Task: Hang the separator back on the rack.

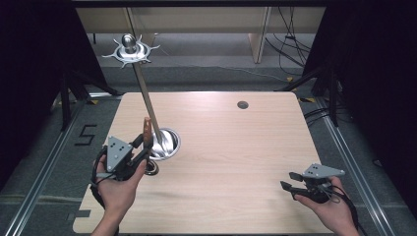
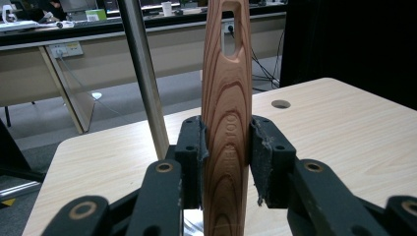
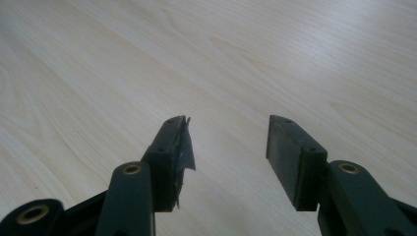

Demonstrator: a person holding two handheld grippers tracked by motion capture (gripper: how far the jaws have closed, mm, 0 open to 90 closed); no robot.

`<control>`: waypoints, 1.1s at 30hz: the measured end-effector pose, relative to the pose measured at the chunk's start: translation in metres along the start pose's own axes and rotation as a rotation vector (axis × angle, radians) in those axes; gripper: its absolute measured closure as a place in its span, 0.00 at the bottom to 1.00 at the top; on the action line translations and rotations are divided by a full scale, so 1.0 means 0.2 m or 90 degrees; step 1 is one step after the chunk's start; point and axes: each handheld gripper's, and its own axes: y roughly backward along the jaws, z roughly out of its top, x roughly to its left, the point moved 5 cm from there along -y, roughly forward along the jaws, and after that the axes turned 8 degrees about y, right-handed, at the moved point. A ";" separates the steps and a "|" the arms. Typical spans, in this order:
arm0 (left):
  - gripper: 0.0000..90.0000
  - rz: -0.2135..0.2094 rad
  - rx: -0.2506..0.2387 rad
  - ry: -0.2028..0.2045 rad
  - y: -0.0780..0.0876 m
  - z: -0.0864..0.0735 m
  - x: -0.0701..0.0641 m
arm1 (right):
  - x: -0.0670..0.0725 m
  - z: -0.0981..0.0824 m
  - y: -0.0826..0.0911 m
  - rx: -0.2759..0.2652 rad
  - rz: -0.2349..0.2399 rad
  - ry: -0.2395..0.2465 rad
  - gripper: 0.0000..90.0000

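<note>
My left gripper (image 1: 142, 142) is shut on a wooden utensil handle (image 2: 227, 123), which stands upright between the pads (image 2: 193, 147) and has a slot near its top. The same wooden handle (image 1: 147, 129) rises just left of a metal stand's round base (image 1: 164, 143). From that base a steel pole (image 1: 146, 96) leans up to a spiked metal hanger top (image 1: 130, 50). That pole (image 2: 143, 73) passes just left of the wood in the left gripper view. My right gripper (image 1: 289, 181) hovers open low over the table's front right, nothing between its fingers (image 3: 172, 152).
The light wooden table (image 1: 231, 147) has a small dark grommet hole (image 1: 242, 104) near its far edge. A small metal ring (image 1: 151, 170) lies beside the stand's base. Dark curtains and tripod legs flank the table; cables run on the floor at the right.
</note>
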 end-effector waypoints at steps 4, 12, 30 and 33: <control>0.75 0.002 -0.004 0.003 0.01 0.02 0.00 | 0.00 0.00 0.00 -0.002 0.000 0.000 0.56; 0.75 0.002 -0.009 0.002 0.02 0.04 0.01 | 0.00 0.00 0.00 -0.002 0.001 -0.002 0.56; 0.75 0.003 -0.015 0.000 0.02 0.08 0.01 | 0.00 0.00 0.00 -0.003 -0.002 -0.001 0.56; 0.75 0.003 -0.015 -0.002 0.03 0.09 0.01 | 0.00 0.00 0.00 -0.003 -0.002 -0.001 0.56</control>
